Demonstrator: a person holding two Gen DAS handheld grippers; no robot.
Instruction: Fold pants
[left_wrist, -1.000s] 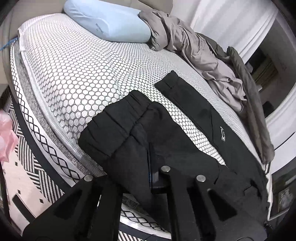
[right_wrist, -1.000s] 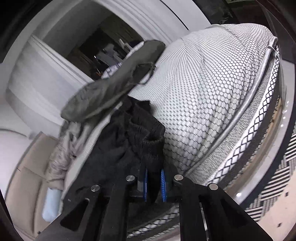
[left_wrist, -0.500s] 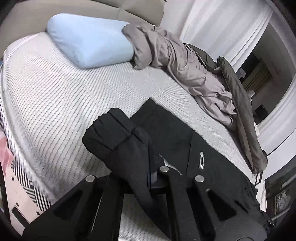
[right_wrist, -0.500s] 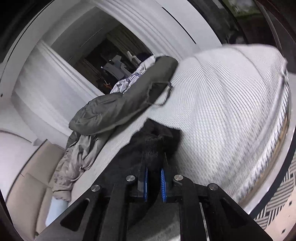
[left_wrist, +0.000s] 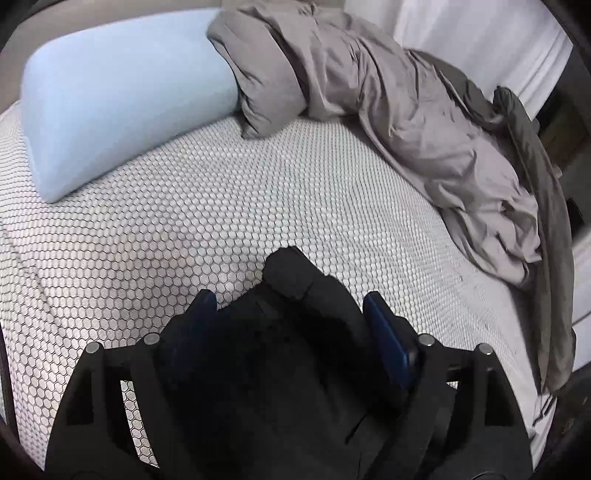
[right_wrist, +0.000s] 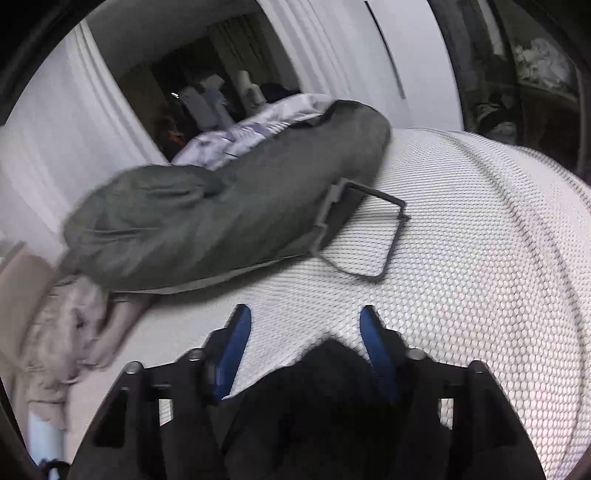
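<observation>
The black pants (left_wrist: 288, 354) lie bunched on the honeycomb-patterned mattress (left_wrist: 177, 221), low in the left wrist view. My left gripper (left_wrist: 291, 314) hangs over them with its jaws opening wide; the cloth sits between the blue pads (left_wrist: 384, 332) and is not pinched. In the right wrist view another part of the black pants (right_wrist: 317, 391) lies between the fingers near their base. My right gripper (right_wrist: 304, 332) is also opening, its blue pads (right_wrist: 236, 343) apart and clear of the cloth.
A light blue pillow (left_wrist: 110, 103) lies at the head of the bed. A crumpled grey duvet (left_wrist: 399, 122) runs along the far side. A dark olive garment (right_wrist: 207, 225) with a strap loop (right_wrist: 362, 229) lies beyond the right gripper.
Both grippers carried the pants' end across the mattress toward the far side, then went from shut on the cloth to wide apart, letting it go.
</observation>
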